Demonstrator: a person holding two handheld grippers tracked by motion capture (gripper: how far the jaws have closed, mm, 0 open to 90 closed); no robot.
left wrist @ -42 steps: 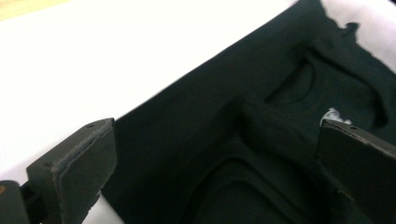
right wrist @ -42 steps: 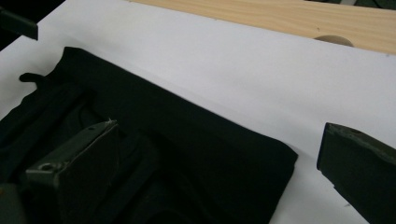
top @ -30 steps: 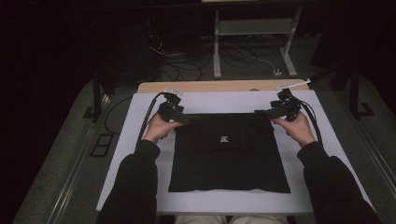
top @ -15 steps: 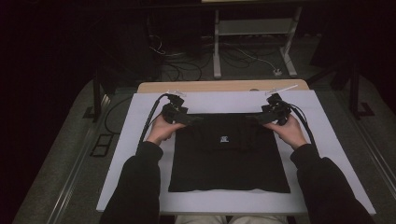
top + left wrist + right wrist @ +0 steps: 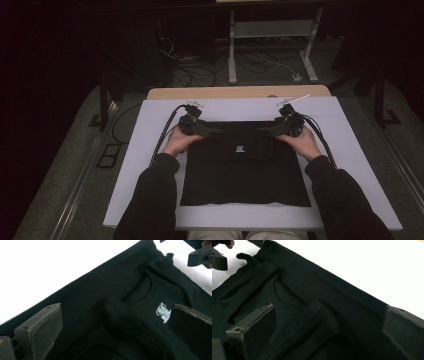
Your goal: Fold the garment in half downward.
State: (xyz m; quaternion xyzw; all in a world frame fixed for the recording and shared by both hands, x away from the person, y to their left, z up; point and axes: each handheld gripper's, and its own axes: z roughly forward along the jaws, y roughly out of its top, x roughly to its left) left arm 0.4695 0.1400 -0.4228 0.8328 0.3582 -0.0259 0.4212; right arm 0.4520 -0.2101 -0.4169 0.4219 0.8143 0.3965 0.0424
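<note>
Black shirt (image 5: 245, 170) lies under both wide-open, empty grippers: left (image 5: 212, 133); right (image 5: 265, 132).

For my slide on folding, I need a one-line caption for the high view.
Both tongs, left and right, meet the far edge of a folded black shirt on a white table.

Two dark-sleeved forearms, each hand holding a pair of black two-jaw tongs.

Left tongs (image 5: 212, 132): gripped in the left hand (image 5: 177, 141), jaws set wide apart, tips pointing inward to the right. Right tongs (image 5: 266, 131): gripped in the right hand (image 5: 301, 143), jaws likewise parted, tips pointing inward to the left. Both forearms enter from the near edge, roughly mirrored, cables trailing back along the wrists.
</note>
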